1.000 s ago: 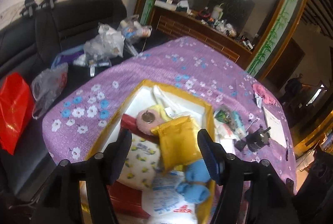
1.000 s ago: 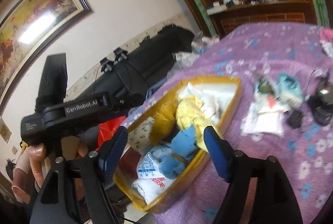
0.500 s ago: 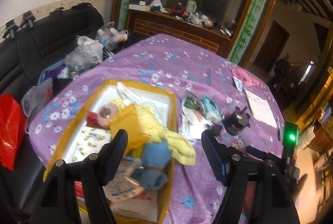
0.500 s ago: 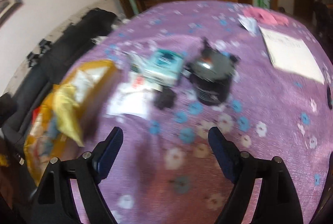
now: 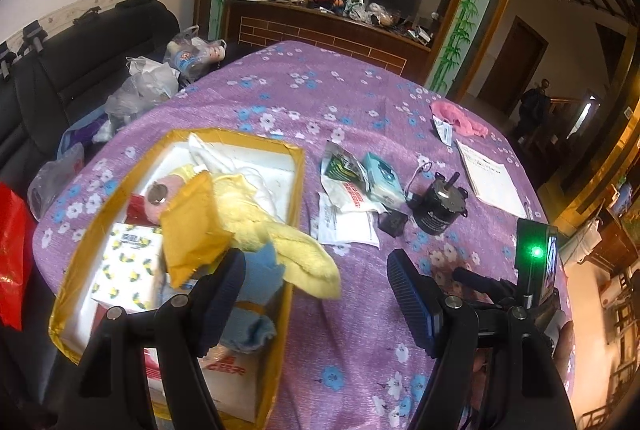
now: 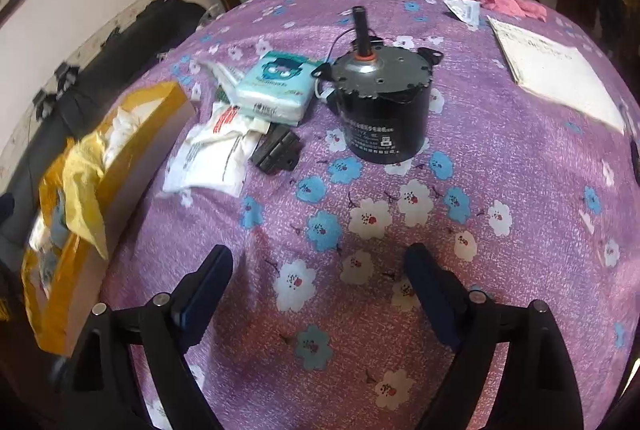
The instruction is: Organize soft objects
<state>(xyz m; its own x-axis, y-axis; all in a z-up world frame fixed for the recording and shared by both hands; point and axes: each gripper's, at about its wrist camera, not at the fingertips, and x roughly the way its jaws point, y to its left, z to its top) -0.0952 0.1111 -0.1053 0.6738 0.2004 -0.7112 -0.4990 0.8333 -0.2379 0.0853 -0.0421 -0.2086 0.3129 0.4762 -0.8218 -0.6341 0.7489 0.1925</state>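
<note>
Soft objects are mostly sitting heaped in the yellow box at the left edge of the table: a yellow towel, a mustard cloth and a blue cloth. The yellow towel is spilling over the box's right wall onto the purple cloth. A teal tissue pack and white packets are lying just beside the box, near the black motor, and a pink cloth is resting well apart, toward the far right edge.

The left gripper is hovering with its jaws fairly wide and nothing between them, its left finger over the blue cloth. The right gripper is opening its jaws wide over bare tablecloth, also with nothing between them.

Judging from this, the draped towel is the likeliest trouble: a finger brushing past could be dragging it out over the wall. The hard motor is standing touching the tissue pack, so a wide grab there could be catching or tipping it. The loose tablecloth could also be bunching under a low finger.

Against the frames a second ago, the left view is sitting further right, with the towel now hanging over the wall. The right view is no longer looking at the box and the other gripper; it is facing the motor and the packets.
</note>
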